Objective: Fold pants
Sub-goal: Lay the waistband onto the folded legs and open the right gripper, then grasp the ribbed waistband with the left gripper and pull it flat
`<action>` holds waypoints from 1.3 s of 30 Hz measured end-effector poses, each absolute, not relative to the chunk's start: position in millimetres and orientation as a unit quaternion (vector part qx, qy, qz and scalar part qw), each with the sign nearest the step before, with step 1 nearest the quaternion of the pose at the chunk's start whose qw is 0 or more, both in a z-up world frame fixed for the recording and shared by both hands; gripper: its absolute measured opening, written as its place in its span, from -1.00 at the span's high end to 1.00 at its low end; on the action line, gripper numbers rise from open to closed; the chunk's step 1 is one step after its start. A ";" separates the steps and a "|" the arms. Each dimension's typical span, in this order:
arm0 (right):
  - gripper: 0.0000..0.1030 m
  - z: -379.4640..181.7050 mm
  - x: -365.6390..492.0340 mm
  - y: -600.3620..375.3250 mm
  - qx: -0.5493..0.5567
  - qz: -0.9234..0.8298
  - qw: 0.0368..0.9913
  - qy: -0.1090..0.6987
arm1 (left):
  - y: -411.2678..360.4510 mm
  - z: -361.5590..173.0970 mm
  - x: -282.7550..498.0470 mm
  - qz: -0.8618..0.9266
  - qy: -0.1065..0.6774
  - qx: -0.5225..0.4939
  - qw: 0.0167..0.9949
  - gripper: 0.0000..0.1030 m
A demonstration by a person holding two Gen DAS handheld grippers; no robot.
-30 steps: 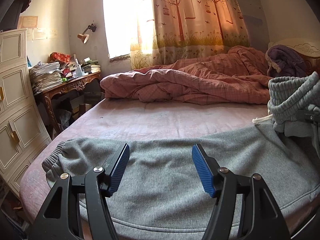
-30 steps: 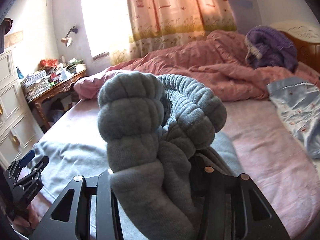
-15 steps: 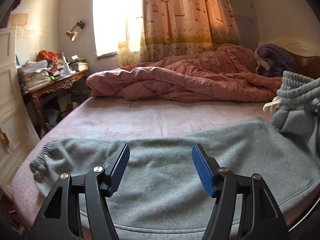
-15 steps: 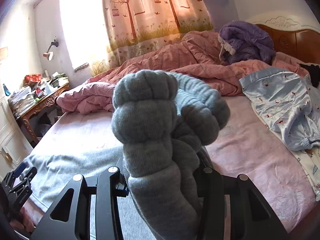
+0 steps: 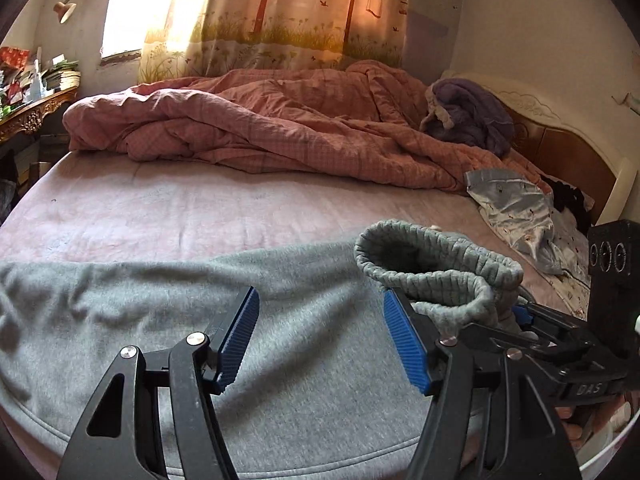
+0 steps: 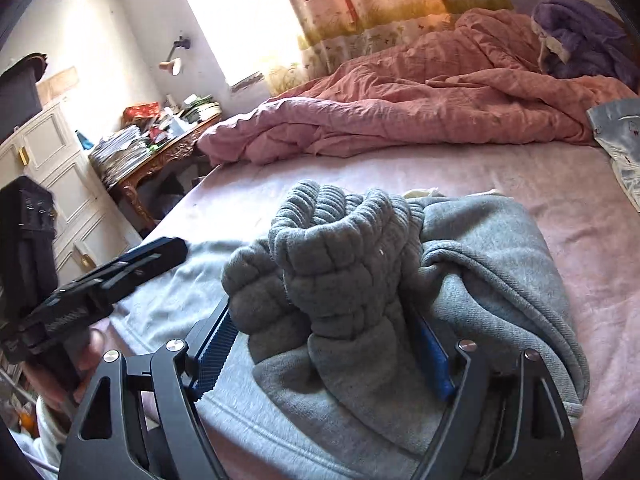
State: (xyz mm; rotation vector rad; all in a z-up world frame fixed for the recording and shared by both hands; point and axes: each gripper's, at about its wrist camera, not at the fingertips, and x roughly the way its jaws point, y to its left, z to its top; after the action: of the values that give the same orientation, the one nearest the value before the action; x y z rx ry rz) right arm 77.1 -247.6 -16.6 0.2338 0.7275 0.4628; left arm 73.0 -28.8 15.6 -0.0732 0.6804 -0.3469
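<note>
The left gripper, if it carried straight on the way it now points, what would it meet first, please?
Most likely the grey sweatpants lying flat on the bed: the left gripper, open and empty, tilts down at that fabric, left of the bunched waistband. Depth is hard to judge.

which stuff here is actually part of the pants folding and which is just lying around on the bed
Part of the job:
- grey sweatpants, ribbed waistband bunched up
- right gripper, jaws just opened, waistband between them
- left gripper, open, above the pants

Just lying about:
- pink quilt
- purple garment
- light blue printed cloth
- cluttered desk
</note>
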 end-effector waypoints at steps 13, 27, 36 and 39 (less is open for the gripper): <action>-0.68 0.3 20.7 -336.7 0.161 0.202 0.910 0.325 | -69.8 -6.5 92.9 -0.259 0.416 -0.048 0.870 -0.63; 0.30 -26.7 50.9 -387.2 0.199 0.113 0.909 0.348 | -87.3 -56.1 129.5 -0.307 0.529 -0.141 0.778 -0.12; 0.29 -16.6 40.5 -373.2 0.169 0.114 0.914 0.351 | -60.5 13.1 108.4 -0.291 0.440 -0.162 0.834 0.59; 0.29 -4.3 33.7 -365.3 0.144 0.105 0.923 0.341 | -43.9 49.8 94.5 -0.255 0.389 -0.107 0.879 0.59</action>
State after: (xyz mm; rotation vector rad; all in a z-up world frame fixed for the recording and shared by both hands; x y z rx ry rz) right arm 33.7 -365.3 -4.3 0.2951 0.7009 0.2150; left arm 94.5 -43.9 49.8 -0.2230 0.8109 -0.5324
